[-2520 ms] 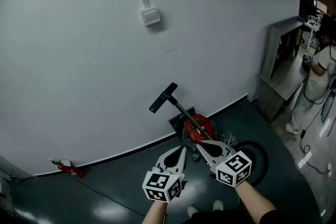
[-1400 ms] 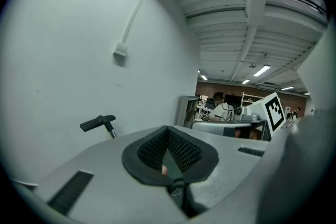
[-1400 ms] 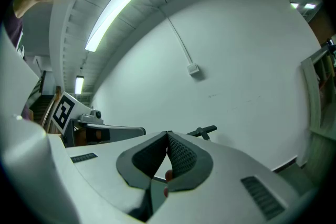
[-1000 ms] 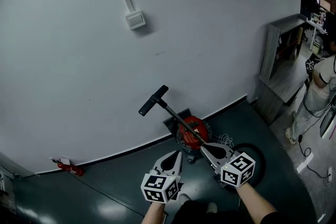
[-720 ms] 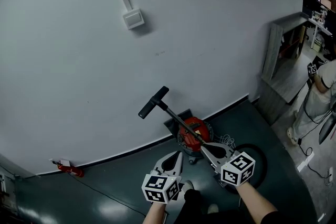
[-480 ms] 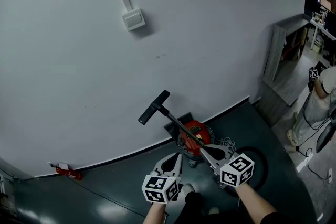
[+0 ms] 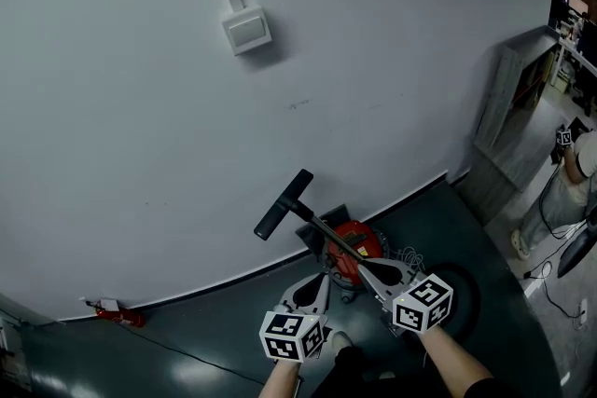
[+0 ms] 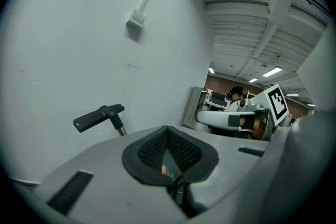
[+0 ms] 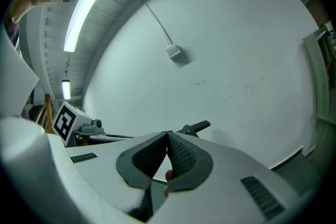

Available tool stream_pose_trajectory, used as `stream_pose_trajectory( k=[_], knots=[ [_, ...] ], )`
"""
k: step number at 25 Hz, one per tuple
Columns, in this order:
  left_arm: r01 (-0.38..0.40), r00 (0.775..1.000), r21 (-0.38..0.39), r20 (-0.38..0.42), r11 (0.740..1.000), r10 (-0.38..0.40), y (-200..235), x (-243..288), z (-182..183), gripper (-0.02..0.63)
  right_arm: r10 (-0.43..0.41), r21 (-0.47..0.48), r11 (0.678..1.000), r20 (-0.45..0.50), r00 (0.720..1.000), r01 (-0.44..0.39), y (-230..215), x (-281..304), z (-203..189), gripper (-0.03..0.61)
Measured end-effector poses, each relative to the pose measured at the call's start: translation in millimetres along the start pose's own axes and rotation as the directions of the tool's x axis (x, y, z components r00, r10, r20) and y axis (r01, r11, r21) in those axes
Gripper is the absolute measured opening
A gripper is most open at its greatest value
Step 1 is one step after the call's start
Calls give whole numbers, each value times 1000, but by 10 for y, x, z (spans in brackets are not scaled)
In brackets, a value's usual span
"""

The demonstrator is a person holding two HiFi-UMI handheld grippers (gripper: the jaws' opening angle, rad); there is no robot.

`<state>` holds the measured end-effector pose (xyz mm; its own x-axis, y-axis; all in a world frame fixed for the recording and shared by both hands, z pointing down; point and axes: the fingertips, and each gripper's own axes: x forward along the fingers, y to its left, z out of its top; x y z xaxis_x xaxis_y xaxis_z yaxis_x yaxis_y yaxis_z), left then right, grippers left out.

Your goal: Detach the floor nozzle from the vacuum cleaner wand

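Approach step: the left tongs [image 7: 320, 280] and right tongs [image 7: 358, 264] are both shut and empty near the red vacuum [image 7: 362, 245] on the floor, whose wand [image 7: 320, 229] slants up toward the wall with the nozzle [image 7: 284, 204] at its top; next, I judge, they must open and grip both.

The person is stepping in toward the vacuum [image 7: 358, 246], one shoe [image 7: 339, 343] coming forward. The left gripper [image 7: 320, 279] and right gripper [image 7: 360, 264] are closing on it. At the right edge, a bystander [image 7: 571, 171] is drifting farther out of view.
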<state>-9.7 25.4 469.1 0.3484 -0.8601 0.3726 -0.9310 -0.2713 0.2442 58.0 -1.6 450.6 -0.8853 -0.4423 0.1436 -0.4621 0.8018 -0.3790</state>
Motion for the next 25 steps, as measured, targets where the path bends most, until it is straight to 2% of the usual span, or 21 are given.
stream_pose_trajectory(
  k=[12,19,25],
  knots=[
    [54,998,-27,-25,998,-55,740,277,170,5,-50,-15,999,-26,998,49,-169,802,91,18],
    [54,998,-56,-39,997,-56,936,457,173,5,-57,-8,998,-55,997,57,-335,999,82,18],
    [20,999,-81,-46,996,-24,1051,666,201,5,-25,-7,1000,-84,996,25,-566,1167,128,18]
  ],
)
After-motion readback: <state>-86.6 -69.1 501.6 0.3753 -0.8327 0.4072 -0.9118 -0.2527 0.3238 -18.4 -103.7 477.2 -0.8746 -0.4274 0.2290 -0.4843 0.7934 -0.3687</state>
